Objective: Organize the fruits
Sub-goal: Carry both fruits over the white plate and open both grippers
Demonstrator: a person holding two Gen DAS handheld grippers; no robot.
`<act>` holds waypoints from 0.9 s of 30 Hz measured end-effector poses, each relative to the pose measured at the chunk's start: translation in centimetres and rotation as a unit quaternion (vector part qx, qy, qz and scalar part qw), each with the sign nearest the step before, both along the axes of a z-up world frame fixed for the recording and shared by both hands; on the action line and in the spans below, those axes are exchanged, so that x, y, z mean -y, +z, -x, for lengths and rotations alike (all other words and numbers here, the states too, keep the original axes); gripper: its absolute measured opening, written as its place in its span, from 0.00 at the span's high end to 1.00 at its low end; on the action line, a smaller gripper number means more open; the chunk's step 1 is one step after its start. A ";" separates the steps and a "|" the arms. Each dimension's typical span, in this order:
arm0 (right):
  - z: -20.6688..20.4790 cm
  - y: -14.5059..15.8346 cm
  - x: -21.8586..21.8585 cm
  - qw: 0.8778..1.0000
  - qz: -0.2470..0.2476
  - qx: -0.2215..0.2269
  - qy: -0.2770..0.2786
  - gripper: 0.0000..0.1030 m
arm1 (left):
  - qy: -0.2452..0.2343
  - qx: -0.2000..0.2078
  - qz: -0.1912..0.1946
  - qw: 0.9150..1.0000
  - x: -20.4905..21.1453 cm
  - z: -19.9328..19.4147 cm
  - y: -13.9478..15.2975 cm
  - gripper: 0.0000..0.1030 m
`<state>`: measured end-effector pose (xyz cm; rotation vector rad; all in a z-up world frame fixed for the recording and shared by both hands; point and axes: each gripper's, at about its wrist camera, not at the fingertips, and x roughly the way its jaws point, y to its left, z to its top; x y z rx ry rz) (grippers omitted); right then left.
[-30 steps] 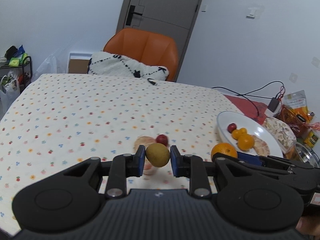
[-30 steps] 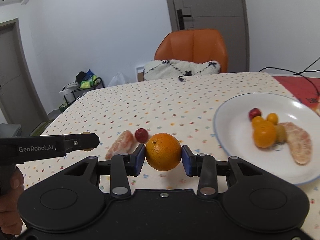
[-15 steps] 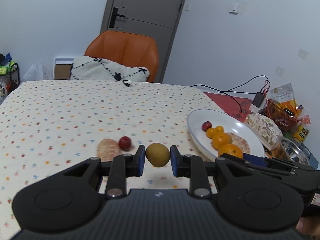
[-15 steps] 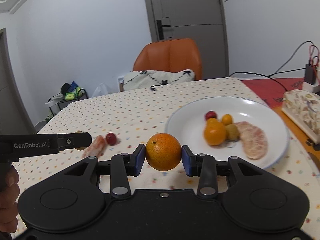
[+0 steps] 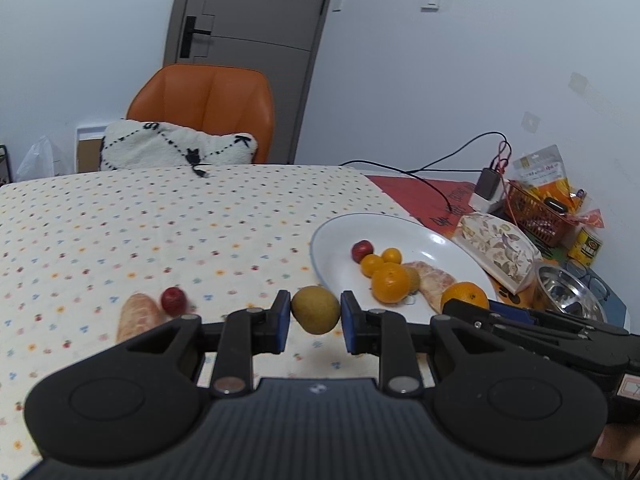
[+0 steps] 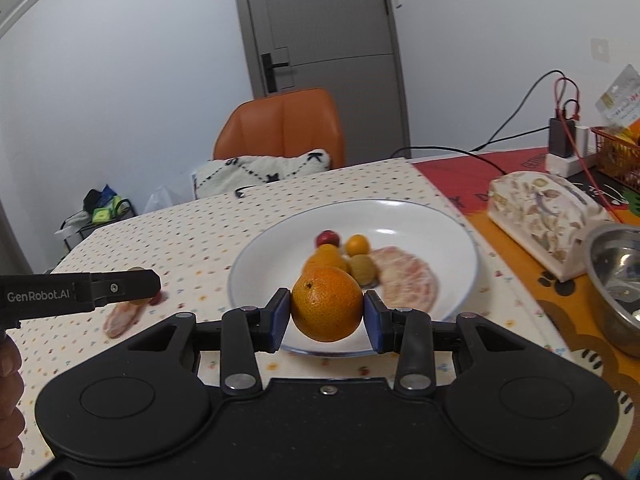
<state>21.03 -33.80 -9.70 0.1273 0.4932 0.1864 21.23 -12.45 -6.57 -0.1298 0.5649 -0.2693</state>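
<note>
My left gripper (image 5: 315, 315) is shut on a brown-green kiwi (image 5: 316, 309), held above the tablecloth just left of the white plate (image 5: 340, 236). My right gripper (image 6: 326, 311) is shut on a large orange (image 6: 327, 309), hovering over the plate's near rim (image 6: 256, 252). On the plate lie a red fruit (image 6: 328, 237), small oranges (image 6: 357, 245), a kiwi (image 6: 363, 269) and a peeled pomelo piece (image 6: 408, 280). A second peeled piece (image 5: 138, 316) and a red fruit (image 5: 173, 299) rest on the cloth to the left. In the left wrist view the right gripper (image 5: 476, 305) carries its orange (image 5: 464, 295) over the plate.
A floral box (image 6: 548, 216), a steel bowl (image 6: 616, 276), an orange basket (image 5: 536, 216), a charger with cables (image 5: 488, 188) and snack packs crowd the right side. An orange chair (image 5: 208, 104) with a white cushion stands behind the table. The dotted tablecloth (image 5: 120, 224) stretches left.
Both grippers have travelled rightward with their fruit. The plate has come closer in both views, and the orange now hangs over its near rim. The loose pomelo piece and red fruit slid left.
</note>
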 end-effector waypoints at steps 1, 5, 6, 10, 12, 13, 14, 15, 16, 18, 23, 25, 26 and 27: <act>-0.1 -0.1 0.3 1.000 -0.002 0.000 -0.003 0.64 | -0.002 0.000 -0.002 1.000 0.3 -0.1 0.0 0.76; -0.7 -0.4 1.0 1.000 -0.008 0.000 -0.011 0.63 | -0.012 0.001 -0.007 1.000 1.6 -0.7 0.0 0.76; -0.8 -0.4 1.2 1.000 -0.010 0.000 -0.012 0.63 | -0.014 0.001 -0.008 1.000 1.9 -0.9 -0.1 0.76; -1.4 -0.7 1.6 1.000 -0.019 -0.002 -0.010 0.62 | -0.022 0.000 -0.013 1.000 2.9 -1.6 -0.1 0.76; -1.4 -0.9 1.8 1.000 -0.025 0.000 -0.005 0.59 | -0.026 0.000 -0.015 1.000 3.5 -2.0 -0.1 0.76; -1.3 -0.8 1.8 1.000 -0.026 0.004 -0.003 0.57 | -0.027 -0.001 -0.016 1.000 3.7 -2.2 -0.1 0.76; -1.2 -0.8 1.9 1.000 -0.025 0.006 -0.001 0.54 | -0.028 -0.001 -0.016 0.999 4.0 -2.4 -0.1 0.76; -1.1 -0.8 2.0 1.000 -0.026 0.008 -0.001 0.53 | -0.029 -0.001 -0.017 0.999 4.1 -2.5 -0.1 0.76; -0.9 -0.8 2.0 1.000 -0.026 0.008 -0.001 0.53 | -0.030 -0.001 -0.017 0.999 4.3 -2.7 -0.2 0.76; -0.8 -0.9 2.3 1.000 -0.029 0.005 -0.003 0.53 | -0.031 -0.001 -0.017 0.999 4.7 -2.8 -0.2 0.76; 0.0 -1.0 2.7 0.999 -0.032 0.004 -0.002 0.52 | -0.030 0.009 -0.021 0.999 5.4 -2.9 -0.1 0.73; 0.2 -0.8 2.7 0.999 -0.034 0.005 -0.003 0.49 | -0.021 0.007 -0.033 0.999 5.4 -3.1 -0.1 0.66; 0.3 -0.8 2.7 0.999 -0.034 0.006 -0.003 0.46 | -0.013 0.003 -0.036 0.999 5.2 -3.2 0.0 0.64; 0.4 -0.7 2.6 0.999 -0.032 0.007 -0.002 0.46 | -0.008 0.001 -0.034 0.999 4.8 -3.1 0.0 0.62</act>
